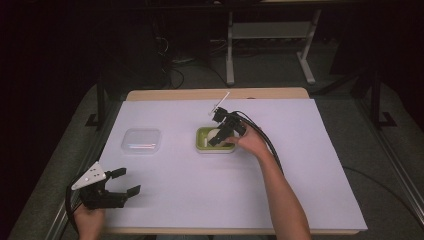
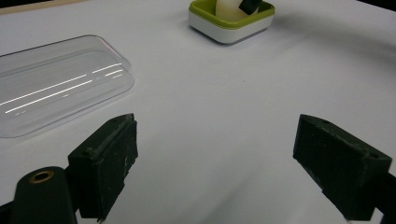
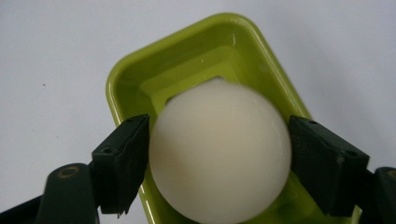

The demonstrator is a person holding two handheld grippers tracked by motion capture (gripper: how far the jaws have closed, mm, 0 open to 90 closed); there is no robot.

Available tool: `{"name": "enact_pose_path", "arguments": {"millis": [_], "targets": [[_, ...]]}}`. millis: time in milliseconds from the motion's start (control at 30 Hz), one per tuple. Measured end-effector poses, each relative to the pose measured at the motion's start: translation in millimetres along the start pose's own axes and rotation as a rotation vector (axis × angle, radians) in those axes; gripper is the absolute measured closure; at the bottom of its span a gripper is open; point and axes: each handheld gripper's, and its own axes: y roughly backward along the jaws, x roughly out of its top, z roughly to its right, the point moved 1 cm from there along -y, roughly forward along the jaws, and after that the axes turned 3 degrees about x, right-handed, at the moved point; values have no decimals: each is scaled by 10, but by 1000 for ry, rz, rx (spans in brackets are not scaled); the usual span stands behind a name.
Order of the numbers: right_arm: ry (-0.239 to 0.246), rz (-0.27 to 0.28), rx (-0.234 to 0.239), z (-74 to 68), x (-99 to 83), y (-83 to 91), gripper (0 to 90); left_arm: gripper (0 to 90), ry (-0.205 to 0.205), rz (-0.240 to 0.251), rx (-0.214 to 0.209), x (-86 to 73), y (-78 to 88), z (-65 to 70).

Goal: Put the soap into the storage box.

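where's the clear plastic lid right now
In the high view the clear lid lies flat on the white table cover, left of the green dish and beyond the open left gripper.

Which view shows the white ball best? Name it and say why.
The right gripper view: the white ball sits large between the right gripper jaws, over the green dish. The high view shows a small pale patch; the left gripper view, a far-off top.

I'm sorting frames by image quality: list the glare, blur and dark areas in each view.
High view: floor and background very dark, white table cover bright. Left gripper view: light streaks glare on the clear lid; near jaws soft. Right gripper view: the white ball in the green tray is slightly blurred, tray gloss glints.
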Motion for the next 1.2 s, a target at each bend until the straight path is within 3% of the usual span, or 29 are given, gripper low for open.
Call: {"name": "enact_pose_path", "arguments": {"millis": [300,733,967,1200], "targets": [[-21,20,13,22,-51,97,220,132,4,2,-2,1,-8,8],[-9,57,34,-53,-105,294,214,133,0,-6,-2,6,-12,13],[5,89,28,-107,-199,394,224,133,2,-5,-1,6,-14,13],[-15,110,39,-122,-347,468,220,133,-2,-6,-3,8,-23,19]]}}
